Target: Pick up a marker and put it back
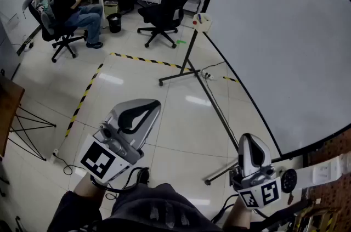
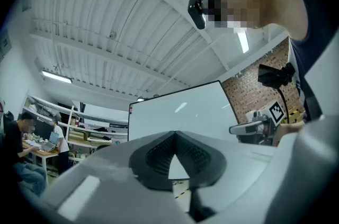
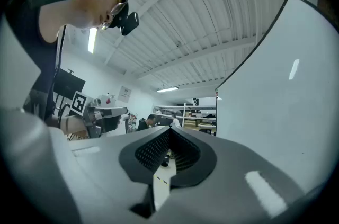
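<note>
Left claw (image 1: 154, 104) and right claw (image 1: 248, 138) I held pinched shut and empty beside the whiteboard (image 1: 274, 50); on the tray (image 1: 204, 25) at its far corner sat small things, a marker (image 1: 200, 17) perhaps, too small for me to tell.

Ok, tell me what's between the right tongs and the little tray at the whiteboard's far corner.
Nothing visible. From the right tongs, shut and empty, to the tray there is only open air alongside the whiteboard. The stand under the tray stays low on the floor.
</note>
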Demonstrator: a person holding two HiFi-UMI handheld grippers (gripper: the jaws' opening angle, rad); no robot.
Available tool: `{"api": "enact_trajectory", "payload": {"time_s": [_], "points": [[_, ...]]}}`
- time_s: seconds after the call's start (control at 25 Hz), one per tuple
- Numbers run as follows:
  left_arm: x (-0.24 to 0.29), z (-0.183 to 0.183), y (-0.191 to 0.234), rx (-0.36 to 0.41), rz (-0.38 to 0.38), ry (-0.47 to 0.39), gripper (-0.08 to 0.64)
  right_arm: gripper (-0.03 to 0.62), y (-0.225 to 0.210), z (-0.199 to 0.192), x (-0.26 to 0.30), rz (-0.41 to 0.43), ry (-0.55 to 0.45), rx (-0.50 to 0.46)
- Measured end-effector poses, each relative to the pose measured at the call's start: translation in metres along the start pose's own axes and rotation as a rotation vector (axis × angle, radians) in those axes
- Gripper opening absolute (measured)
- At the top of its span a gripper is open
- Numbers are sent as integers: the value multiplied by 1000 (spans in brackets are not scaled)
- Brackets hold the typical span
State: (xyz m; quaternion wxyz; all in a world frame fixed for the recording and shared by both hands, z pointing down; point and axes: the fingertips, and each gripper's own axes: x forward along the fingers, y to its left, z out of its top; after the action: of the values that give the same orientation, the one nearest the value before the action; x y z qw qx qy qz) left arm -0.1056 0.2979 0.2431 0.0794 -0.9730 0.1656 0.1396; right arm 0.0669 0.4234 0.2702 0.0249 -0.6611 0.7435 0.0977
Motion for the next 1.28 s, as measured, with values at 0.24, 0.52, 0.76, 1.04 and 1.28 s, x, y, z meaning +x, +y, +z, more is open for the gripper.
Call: {"api": "enact_trajectory", "payload": {"time_s": [0.24,0.52,0.76,1.04,1.28], "points": [[18,-14,83,8,-24,13,6,2,-1,-9,88,-21,-12,-11],[39,-29,133,8,-30,26,6,2,-17,-24,146,-26,14,-7],[70,-50,164,6,-15,49,6,2,-48,-42,185,-9,23,7],[138,-65,192,29,7,68,6,2,-111,-61,230,26,14,27],[186,-77,221,42,65,74,6,2,-155,-67,275,92,15,22]]}}
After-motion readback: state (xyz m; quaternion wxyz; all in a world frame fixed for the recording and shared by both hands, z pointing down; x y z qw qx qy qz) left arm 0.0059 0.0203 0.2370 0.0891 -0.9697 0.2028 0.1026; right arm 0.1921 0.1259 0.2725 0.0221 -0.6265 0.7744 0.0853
